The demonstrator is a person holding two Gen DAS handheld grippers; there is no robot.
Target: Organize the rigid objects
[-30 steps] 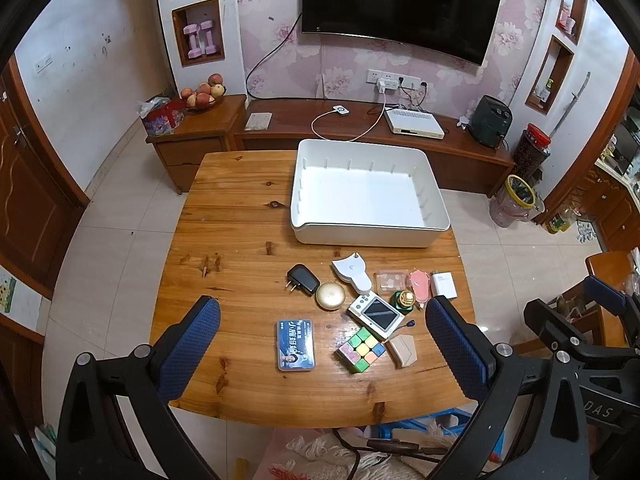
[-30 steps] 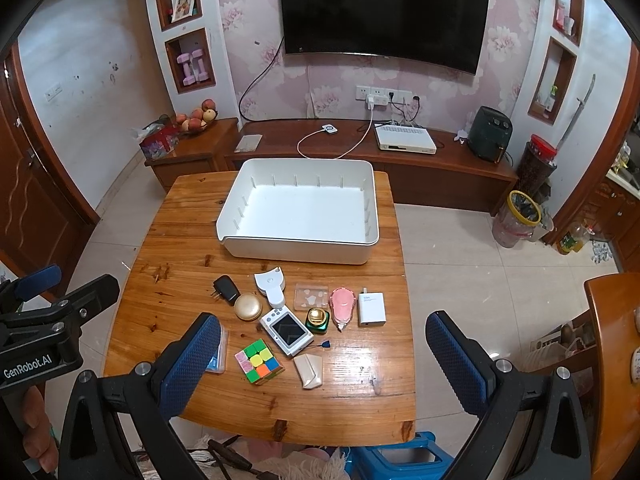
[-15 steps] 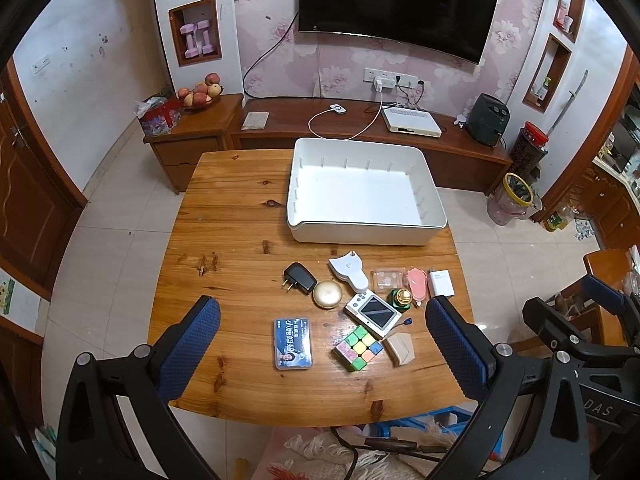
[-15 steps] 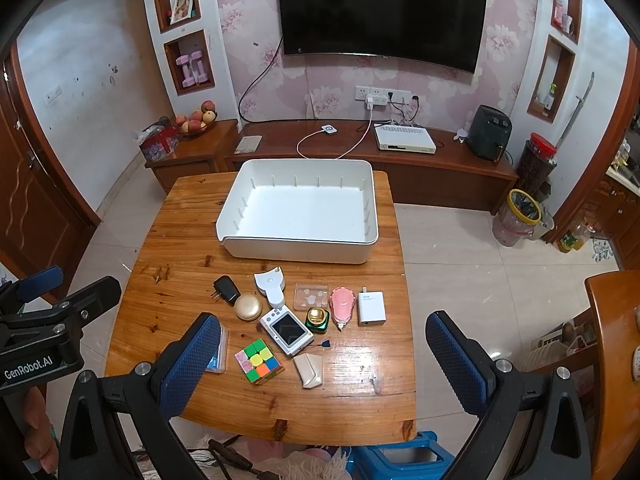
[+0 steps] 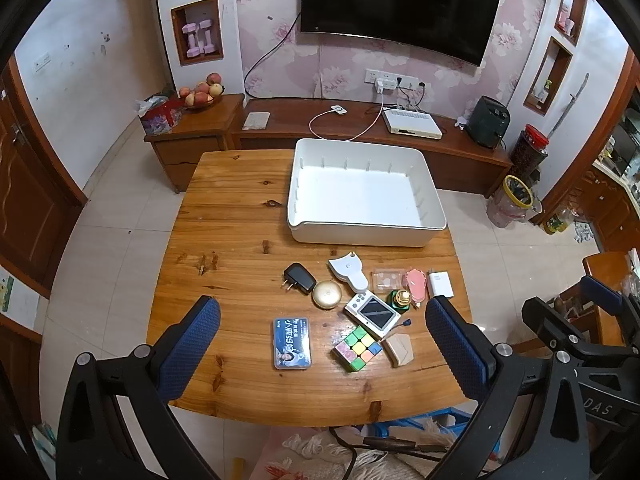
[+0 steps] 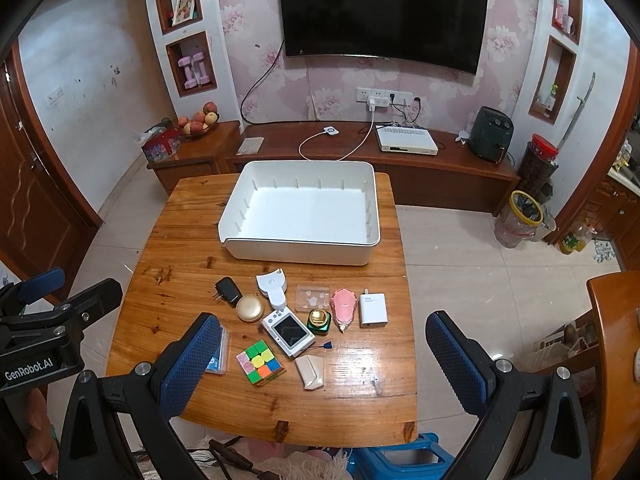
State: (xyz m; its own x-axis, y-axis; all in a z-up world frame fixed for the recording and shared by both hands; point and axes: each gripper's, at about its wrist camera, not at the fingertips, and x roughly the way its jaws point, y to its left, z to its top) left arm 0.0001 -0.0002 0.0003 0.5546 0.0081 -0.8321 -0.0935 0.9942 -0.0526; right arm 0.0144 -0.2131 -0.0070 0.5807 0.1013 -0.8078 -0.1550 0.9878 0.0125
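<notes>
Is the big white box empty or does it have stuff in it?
Empty. The white bin shows only its bare white floor; every small item sits outside it on the wooden table.

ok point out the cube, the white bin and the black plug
cube (image 6: 261, 362), right wrist view, top face
white bin (image 6: 298, 250), right wrist view, front wall
black plug (image 5: 299, 277), left wrist view, body

Pink floral wallpaper (image 6: 328, 92) covers the far wall, where a large curved television (image 6: 382, 16) hangs above a long low wooden cabinet (image 6: 440, 168). White wall niches (image 6: 192, 64) on the left hold pink dumbbells (image 6: 194, 70). A fruit bowl (image 6: 198, 120) sits on the side cabinet. The floor is pale glossy tile (image 6: 480, 280). A dark wooden door (image 6: 36, 184) stands left. The wooden desk (image 5: 228, 240) is knotted pine.
</notes>
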